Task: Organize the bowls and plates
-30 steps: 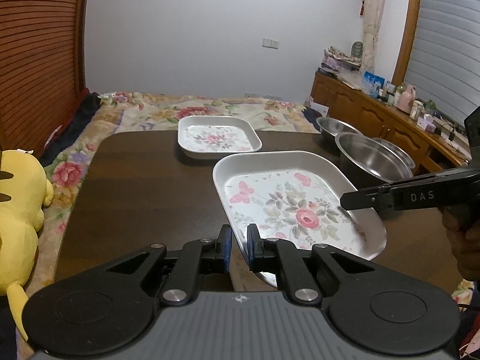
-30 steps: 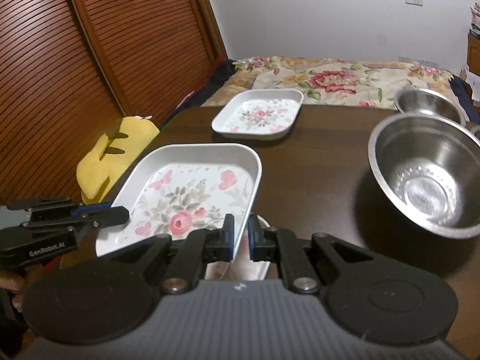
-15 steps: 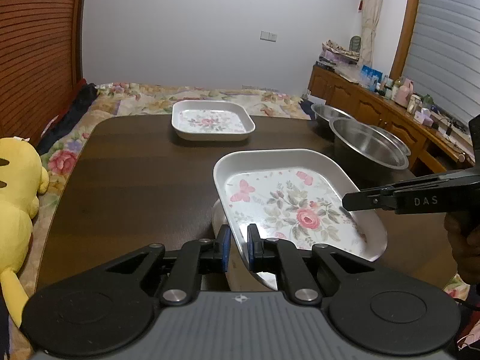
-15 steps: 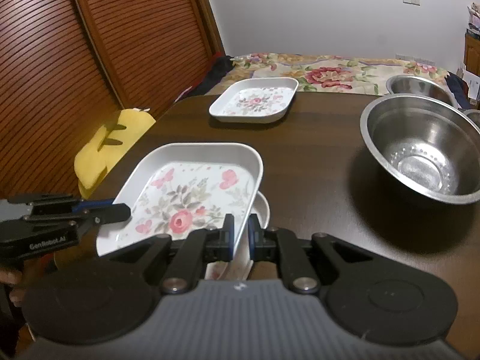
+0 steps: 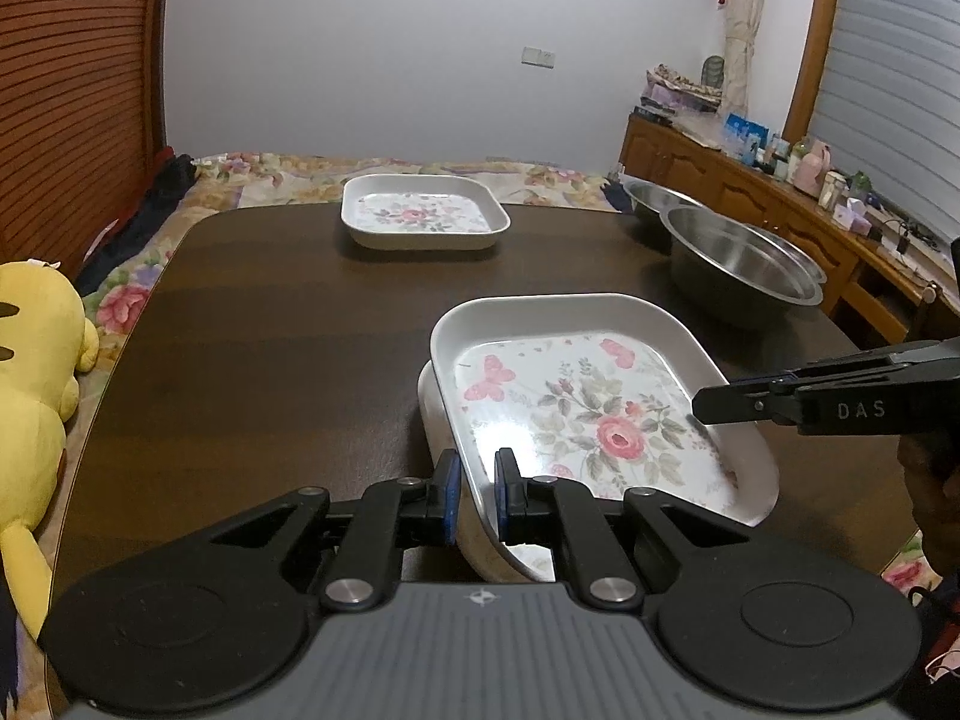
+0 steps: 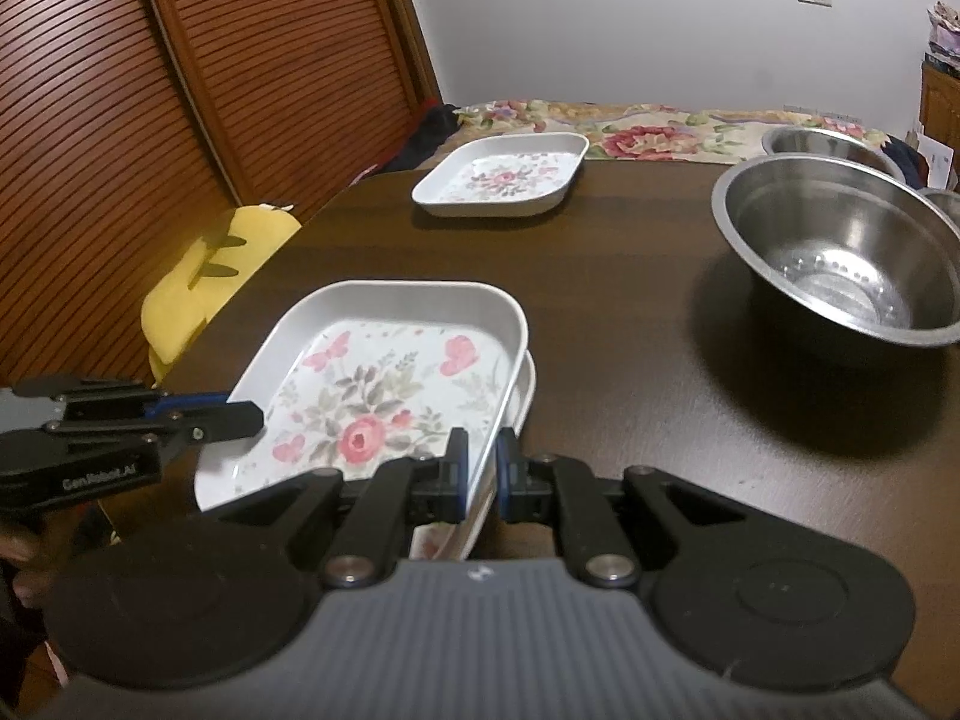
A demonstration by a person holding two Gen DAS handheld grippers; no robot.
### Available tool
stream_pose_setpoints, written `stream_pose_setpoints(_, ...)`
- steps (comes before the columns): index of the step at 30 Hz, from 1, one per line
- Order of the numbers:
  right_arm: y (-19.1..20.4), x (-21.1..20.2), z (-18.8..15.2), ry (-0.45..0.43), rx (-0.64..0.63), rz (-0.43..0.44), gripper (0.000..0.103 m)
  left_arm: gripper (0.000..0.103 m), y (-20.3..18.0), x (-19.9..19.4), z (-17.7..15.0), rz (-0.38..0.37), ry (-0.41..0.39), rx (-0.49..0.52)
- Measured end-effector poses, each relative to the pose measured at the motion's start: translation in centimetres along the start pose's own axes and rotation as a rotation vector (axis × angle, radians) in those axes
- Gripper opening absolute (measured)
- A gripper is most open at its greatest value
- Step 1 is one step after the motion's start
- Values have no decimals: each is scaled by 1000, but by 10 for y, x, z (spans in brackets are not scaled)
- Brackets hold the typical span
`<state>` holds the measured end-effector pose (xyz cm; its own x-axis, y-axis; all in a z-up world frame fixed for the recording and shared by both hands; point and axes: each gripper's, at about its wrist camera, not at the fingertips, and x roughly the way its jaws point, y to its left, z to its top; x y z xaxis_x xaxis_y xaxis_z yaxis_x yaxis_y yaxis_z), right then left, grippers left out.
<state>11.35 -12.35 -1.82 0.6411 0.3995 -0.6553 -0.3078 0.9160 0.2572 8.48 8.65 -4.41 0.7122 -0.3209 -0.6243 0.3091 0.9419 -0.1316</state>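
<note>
Over another plate (image 5: 429,414), both grippers clamp the floral plate (image 5: 576,408).

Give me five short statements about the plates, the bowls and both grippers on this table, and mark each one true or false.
1. Both grippers hold the near flowered plate, the left gripper and right gripper on opposite rims. True.
2. Nothing lies under the near plate. False: another white plate shows beneath it.
3. A second flowered plate sits alone at the far end of the table. True.
4. The big steel bowl holds fruit. False: it is empty.
5. The yellow plush toy sits on the table. False: it lies beside the table, off its edge.
</note>
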Motion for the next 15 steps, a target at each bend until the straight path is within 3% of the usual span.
stream_pose_setpoints(15, 4, 2, -6, -20, -9, -4, 12, 12, -7, 8, -2, 38, 2, 16)
